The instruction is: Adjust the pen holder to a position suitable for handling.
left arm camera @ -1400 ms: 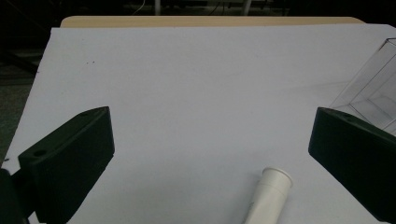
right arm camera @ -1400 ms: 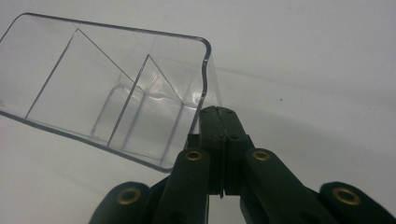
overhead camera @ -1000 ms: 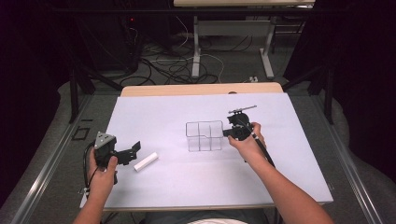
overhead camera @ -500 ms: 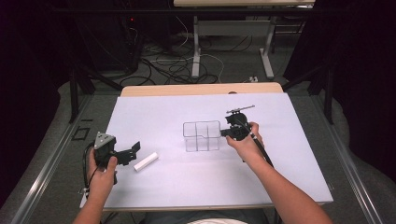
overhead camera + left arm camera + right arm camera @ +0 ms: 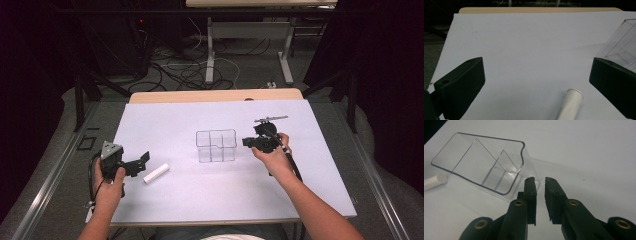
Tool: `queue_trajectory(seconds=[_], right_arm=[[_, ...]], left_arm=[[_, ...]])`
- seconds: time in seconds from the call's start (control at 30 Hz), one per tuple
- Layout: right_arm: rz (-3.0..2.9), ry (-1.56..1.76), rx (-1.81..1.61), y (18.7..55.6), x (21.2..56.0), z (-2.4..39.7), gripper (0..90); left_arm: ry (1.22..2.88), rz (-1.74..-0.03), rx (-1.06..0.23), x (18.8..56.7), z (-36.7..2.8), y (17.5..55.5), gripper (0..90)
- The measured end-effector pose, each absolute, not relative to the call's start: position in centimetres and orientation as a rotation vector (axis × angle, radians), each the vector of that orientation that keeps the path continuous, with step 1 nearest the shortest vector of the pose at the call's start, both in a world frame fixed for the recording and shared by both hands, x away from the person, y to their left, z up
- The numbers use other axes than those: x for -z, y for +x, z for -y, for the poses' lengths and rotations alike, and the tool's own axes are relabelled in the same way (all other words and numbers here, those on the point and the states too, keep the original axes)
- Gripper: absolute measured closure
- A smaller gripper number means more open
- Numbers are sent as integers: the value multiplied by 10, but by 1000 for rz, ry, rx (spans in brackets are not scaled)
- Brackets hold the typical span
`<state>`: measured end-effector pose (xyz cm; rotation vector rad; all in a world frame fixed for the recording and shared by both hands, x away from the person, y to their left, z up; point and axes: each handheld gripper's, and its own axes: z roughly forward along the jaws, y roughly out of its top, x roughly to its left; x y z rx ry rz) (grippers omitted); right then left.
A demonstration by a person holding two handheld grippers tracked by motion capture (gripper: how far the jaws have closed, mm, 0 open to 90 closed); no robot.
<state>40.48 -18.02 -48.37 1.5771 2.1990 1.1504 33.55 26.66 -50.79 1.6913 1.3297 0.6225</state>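
Right hand-held gripper [image 5: 539, 185], jaws just parting, empty, beside clear divided box [image 5: 486, 170]; bare table [image 5: 165, 120] around.

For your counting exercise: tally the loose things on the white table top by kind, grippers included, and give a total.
Clear box: 1
White tube: 1
Grippers, left and right: 2
Total: 4
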Motion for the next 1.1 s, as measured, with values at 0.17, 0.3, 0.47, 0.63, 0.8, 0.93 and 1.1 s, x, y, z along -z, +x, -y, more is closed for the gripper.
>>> queue_trajectory(seconds=[0.17, 0.3, 0.47, 0.63, 0.8, 0.93, 1.1], right_arm=[[-2173, 1533, -1212, 398, 484, 192, 719], [-2142, 1477, -1281, 392, 483, 201, 652], [-2113, 1423, -1337, 384, 483, 208, 580], [-2105, 1360, -1353, 381, 483, 211, 497], [-2098, 1297, -1320, 375, 483, 215, 397], [-2087, 1270, -1334, 369, 485, 218, 334], [-2083, 1299, -1318, 359, 486, 223, 268]], left_arm=[[1708, -1324, -625, 509, -264, 337, 6], [1725, -1323, -626, 509, -263, 338, 6], [1759, -1314, -622, 509, -262, 338, 6], [1755, -1311, -619, 509, -261, 338, 6], [1796, -1283, -647, 506, -260, 338, 6], [1826, -1263, -660, 506, -259, 337, 6], [1833, -1250, -641, 504, -259, 336, 6]])
